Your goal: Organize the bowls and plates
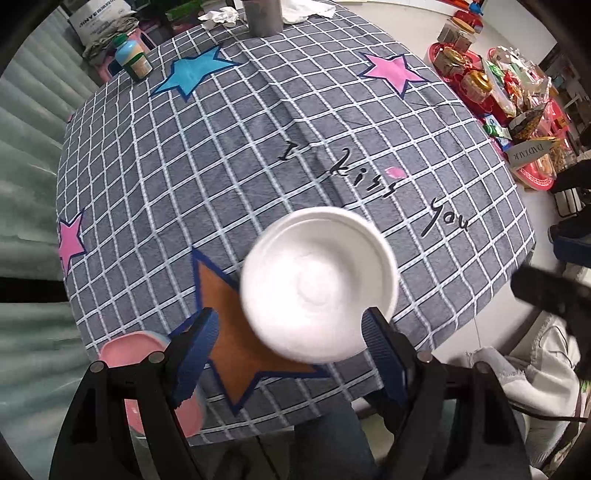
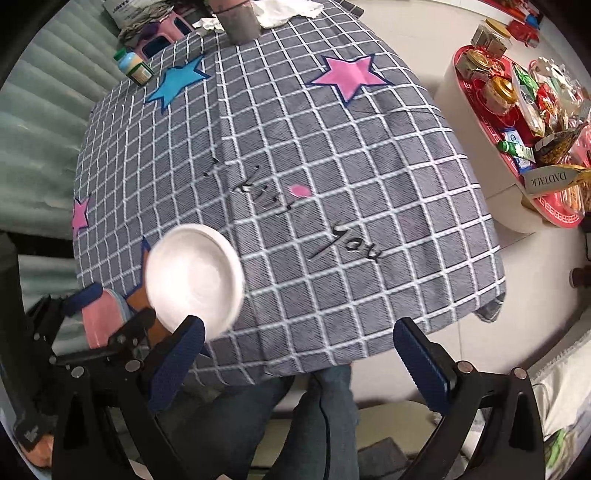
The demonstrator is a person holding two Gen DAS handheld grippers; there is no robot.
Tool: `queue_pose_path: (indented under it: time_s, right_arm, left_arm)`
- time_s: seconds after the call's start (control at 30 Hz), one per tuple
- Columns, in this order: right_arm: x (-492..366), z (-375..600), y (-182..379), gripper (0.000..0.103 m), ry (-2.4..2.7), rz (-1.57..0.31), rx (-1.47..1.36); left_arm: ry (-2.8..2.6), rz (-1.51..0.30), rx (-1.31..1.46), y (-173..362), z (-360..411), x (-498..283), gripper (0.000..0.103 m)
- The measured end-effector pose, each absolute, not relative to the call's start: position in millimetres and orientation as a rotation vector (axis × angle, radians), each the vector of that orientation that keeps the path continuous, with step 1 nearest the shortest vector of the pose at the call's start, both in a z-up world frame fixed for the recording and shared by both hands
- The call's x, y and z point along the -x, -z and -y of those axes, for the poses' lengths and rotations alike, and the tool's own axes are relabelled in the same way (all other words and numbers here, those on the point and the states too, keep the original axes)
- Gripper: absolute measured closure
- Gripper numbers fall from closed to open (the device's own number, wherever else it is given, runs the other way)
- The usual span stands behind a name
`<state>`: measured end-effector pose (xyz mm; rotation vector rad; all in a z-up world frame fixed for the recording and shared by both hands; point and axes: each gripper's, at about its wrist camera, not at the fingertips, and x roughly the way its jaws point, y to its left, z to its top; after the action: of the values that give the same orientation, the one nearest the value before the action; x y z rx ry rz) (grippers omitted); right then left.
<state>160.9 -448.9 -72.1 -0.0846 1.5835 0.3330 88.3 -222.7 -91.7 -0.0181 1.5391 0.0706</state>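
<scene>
A white bowl (image 1: 317, 284) sits low in the left wrist view, over an orange star on the checked tablecloth (image 1: 258, 147); its outline is blurred. My left gripper (image 1: 290, 315) is open above it, the right fingertip (image 1: 373, 321) overlapping the rim with no pad pressing on it. A pink plate (image 1: 129, 350) lies at the table's near edge behind the left finger. In the right wrist view the white bowl (image 2: 194, 277) is beside my open right gripper (image 2: 299, 328), whose jaws hold nothing. The pink plate (image 2: 103, 314) tops a pale blue one, under the left gripper (image 2: 110, 310).
A grey cylinder (image 1: 264, 16), crumpled tissues (image 1: 219, 16) and a green-capped bottle (image 1: 133, 59) stand at the table's far end. A red tray of jars and snack packets (image 2: 517, 122) is on a side table to the right. A person's jeans (image 2: 325, 406) show below the near edge.
</scene>
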Motion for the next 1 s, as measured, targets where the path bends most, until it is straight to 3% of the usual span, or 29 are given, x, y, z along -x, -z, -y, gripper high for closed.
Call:
queue_pose_path:
  time_s: [0.23,0.47,1.0]
  right_arm:
    - [-166.2,467.3,77.7,0.0,-0.347,-1.573,0.156]
    - [-171.3,431.1,77.6,0.0,-0.397,-1.573,0.195]
    - [-163.8,379.0,156.1,0.0,-0.379,-1.693,0.262]
  left_arm:
    - [-0.114,-1.55,0.086,97.4,240.3,-81.4,0.021]
    - [-0.144,-1.533,0.119,87.6,211.0,-73.9,0.021]
    - [-0.219,-1.57,0.135,129.3,161.4,-64.1,0.021]
